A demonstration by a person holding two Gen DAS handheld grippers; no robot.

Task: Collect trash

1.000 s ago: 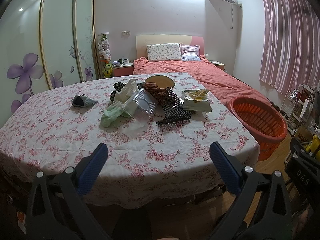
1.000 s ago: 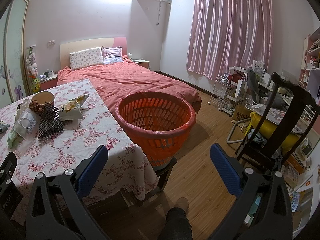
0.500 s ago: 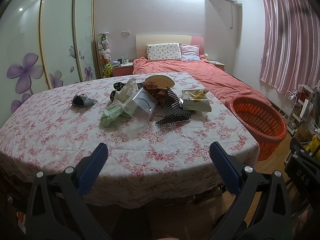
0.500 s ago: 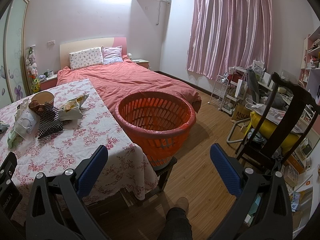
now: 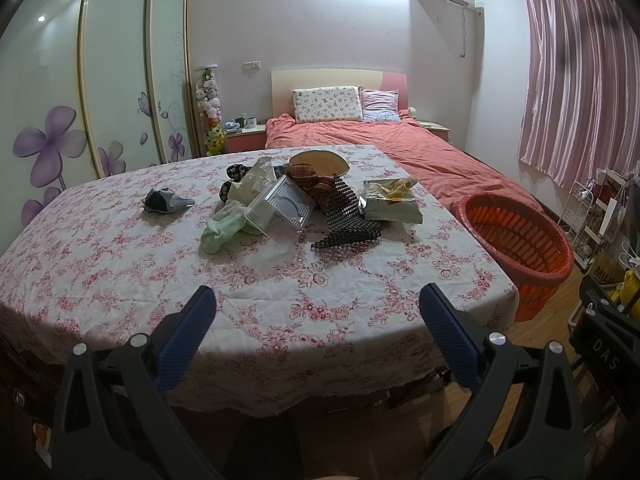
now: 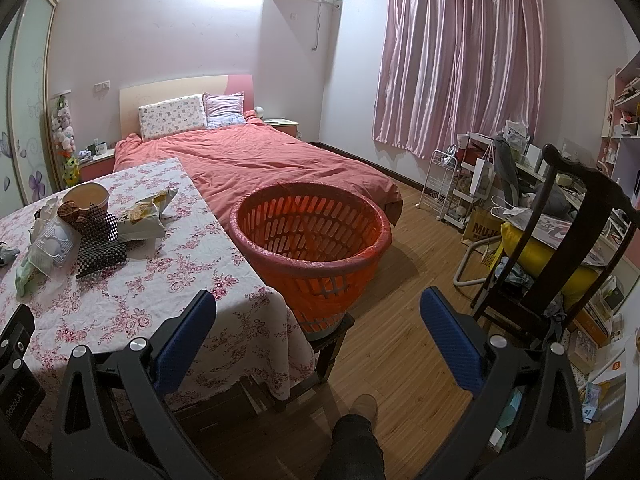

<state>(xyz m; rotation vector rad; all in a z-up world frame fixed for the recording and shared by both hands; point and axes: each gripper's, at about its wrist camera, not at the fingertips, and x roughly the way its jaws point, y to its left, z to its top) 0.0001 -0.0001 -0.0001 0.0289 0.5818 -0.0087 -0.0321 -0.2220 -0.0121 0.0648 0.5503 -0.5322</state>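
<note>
Looks like the very start of the job. No trash picked up yet, as far as can be seen.

Wide open on the left gripper (image 5: 317,296), low at 6 o'clock in its own view, with nothing between the blue pads. Same for the right gripper (image 6: 318,300): wide open, nothing held.

All lying in a heap on the table (image 5: 120,280), up ahead at 12 o'clock from the left gripper and well apart from it:
- a clear plastic box (image 5: 280,208) in the middle
- a green sock (image 5: 224,228) just beside it at 8 o'clock
- a black net mat (image 5: 346,220) at 3 o'clock of the box
- a snack bag (image 5: 390,200) further right
- a paper bowl (image 5: 320,160) at the back
- some white paper (image 5: 256,176) near the bowl
- a small gray crumpled thing (image 5: 166,200) alone at 10 o'clock

Waiting off the table edge at 2 o'clock in the left view, and straight ahead at 12 o'clock in the right view: the orange basket (image 6: 310,236). Seems empty inside, with a pink liner over the rim.

Left to do, most likely: reach for each bit, pinch it, carry it over, drop it in. Hard to tell which bits count as trash.
</note>
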